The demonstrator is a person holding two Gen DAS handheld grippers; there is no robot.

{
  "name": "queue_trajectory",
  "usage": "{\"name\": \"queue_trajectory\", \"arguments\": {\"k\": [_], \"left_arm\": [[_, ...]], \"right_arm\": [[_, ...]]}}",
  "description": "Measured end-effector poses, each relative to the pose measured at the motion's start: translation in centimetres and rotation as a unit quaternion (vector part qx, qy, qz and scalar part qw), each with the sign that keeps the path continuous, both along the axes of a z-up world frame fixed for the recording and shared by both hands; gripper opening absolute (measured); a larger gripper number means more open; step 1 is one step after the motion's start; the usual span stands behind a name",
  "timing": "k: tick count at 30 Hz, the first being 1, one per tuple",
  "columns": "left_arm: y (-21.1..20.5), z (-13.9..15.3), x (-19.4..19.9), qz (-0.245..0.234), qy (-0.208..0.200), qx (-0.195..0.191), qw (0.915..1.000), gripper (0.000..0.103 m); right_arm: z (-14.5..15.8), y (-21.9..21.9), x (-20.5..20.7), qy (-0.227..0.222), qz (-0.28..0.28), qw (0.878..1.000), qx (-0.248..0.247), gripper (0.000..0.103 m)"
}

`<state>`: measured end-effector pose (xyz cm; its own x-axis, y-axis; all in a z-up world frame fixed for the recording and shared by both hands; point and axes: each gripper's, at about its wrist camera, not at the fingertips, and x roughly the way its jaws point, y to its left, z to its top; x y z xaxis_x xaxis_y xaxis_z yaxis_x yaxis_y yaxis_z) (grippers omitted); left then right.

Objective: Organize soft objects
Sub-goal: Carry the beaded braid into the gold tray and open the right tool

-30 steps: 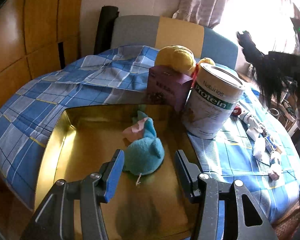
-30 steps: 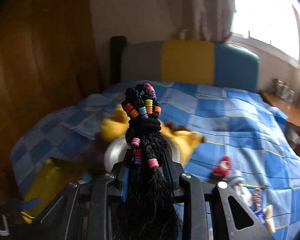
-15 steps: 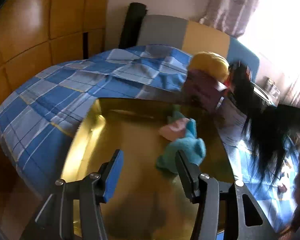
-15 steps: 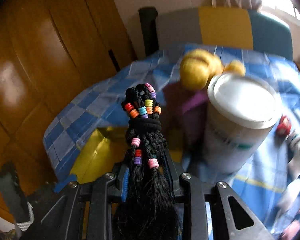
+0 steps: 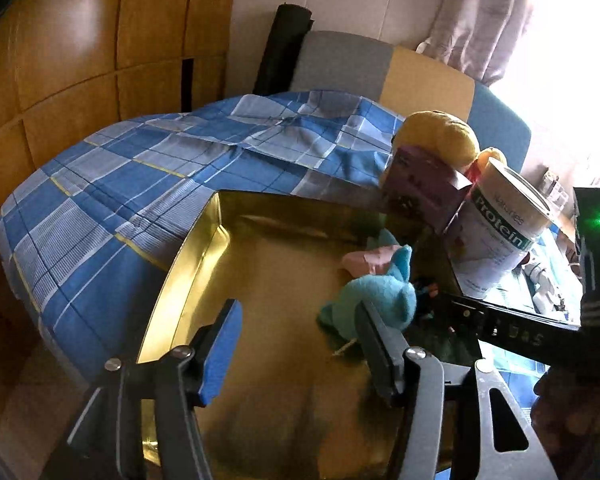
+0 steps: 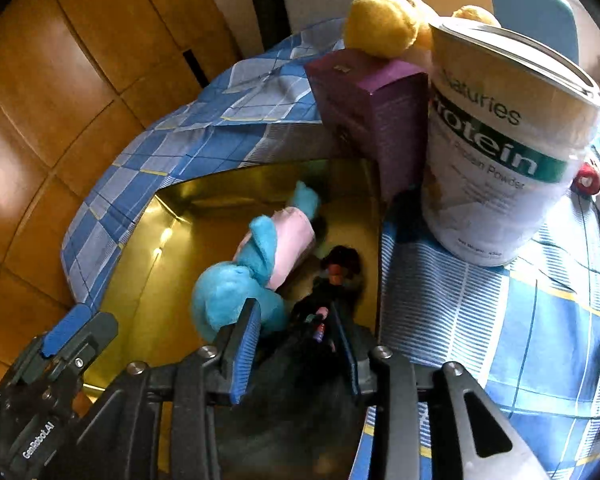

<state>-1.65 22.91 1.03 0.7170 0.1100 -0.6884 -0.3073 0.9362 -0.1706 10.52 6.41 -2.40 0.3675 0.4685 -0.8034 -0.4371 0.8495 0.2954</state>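
Observation:
A gold tray (image 5: 204,248) (image 6: 148,216) lies on the blue checked cloth. Inside it rests a blue plush toy (image 5: 380,292) (image 6: 228,292) with a pink patch. My right gripper (image 6: 294,312) hangs low over the tray's right side and its jaws are opening. A black braided hair piece (image 6: 332,280) with coloured beads lies loosely between them, its head down on the tray beside the plush. My left gripper (image 5: 296,312) points into the tray, jaws opening, with nothing between them. The plush sits just behind its right finger.
A white protein can (image 6: 500,152) and a purple box (image 6: 372,108) stand at the tray's right and far edge. A yellow plush (image 6: 384,24) sits behind them. Small toys (image 6: 586,178) lie on the cloth at the right. Wooden panels line the left.
My right gripper has come down from above the can to the tray. Its jaws have widened and the braid, upright in them before, now lies forward on the tray. My left gripper shifted left.

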Motion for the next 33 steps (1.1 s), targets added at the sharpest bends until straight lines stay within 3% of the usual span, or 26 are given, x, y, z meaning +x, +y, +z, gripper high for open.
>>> {"name": "queue_trajectory", "arguments": {"k": [8, 17, 21, 33], "left_arm": [[-0.9, 0.9, -0.4, -0.012, -0.012, 0.018, 0.9997, 0.061], [-2.5, 1.6, -0.7, -0.029, -0.016, 0.045, 0.9984, 0.066], [-3.3, 1.7, -0.7, -0.034, -0.013, 0.053, 0.9979, 0.070], [-5.3, 2.1, -0.8, -0.063, -0.017, 0.075, 0.9950, 0.070]], "right_arm": [[1.2, -0.9, -1.1, -0.025, -0.007, 1.000, 0.009, 0.040], [3.7, -2.5, -3.2, -0.108, -0.018, 0.994, -0.018, 0.040], [4.2, -3.2, -3.5, -0.121, -0.027, 0.992, -0.020, 0.040], [5.2, -7.2, -3.6, -0.143, -0.062, 0.988, -0.020, 0.040]]}}
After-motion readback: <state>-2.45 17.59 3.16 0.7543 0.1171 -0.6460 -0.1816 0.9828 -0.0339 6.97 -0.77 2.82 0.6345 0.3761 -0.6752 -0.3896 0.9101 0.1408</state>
